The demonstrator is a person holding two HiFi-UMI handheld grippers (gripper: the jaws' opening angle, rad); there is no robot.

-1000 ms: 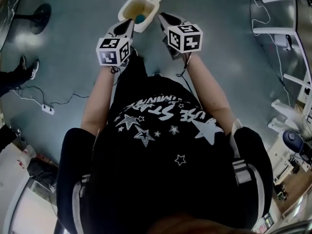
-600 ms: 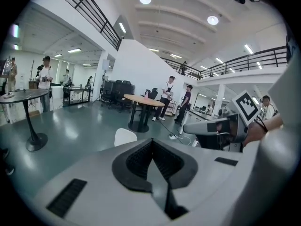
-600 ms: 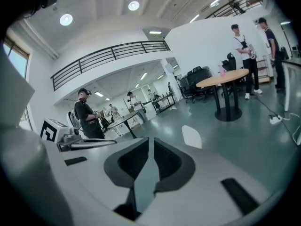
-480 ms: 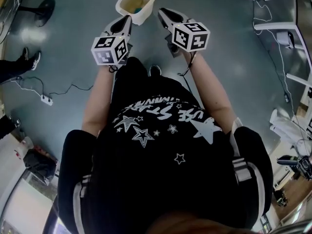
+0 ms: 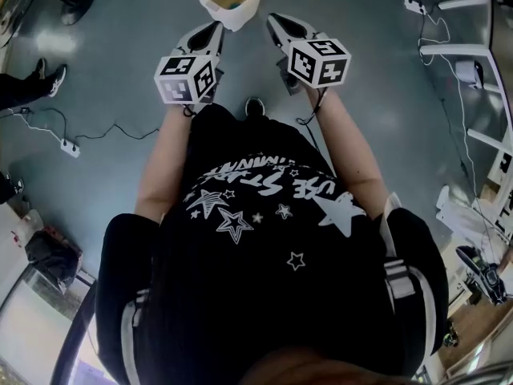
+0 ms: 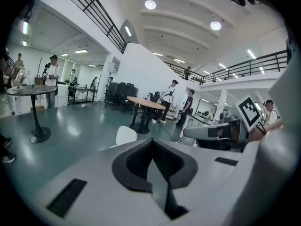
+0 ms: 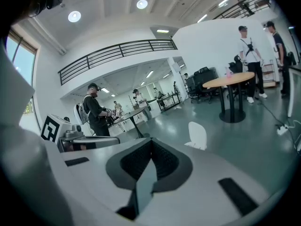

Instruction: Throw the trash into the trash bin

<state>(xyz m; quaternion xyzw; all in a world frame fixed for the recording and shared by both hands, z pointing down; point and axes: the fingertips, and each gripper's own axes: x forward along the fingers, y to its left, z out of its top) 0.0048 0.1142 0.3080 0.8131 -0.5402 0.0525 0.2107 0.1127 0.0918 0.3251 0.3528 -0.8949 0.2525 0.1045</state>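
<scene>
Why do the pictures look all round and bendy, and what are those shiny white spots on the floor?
Left gripper view: the wide lens bends the straight railing and leaves the corners black. Right gripper view: the same bending, and the ceiling lamp glares plain white. Head view: the glossy floor mirrors the lights as pale patches, and things curve towards the edges.

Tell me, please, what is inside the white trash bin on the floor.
The trash bin is open. From the head view its inside looks yellowish, with one small bluish piece in it. Whatever lies under that piece, or against the nearer wall, is hidden.
</scene>
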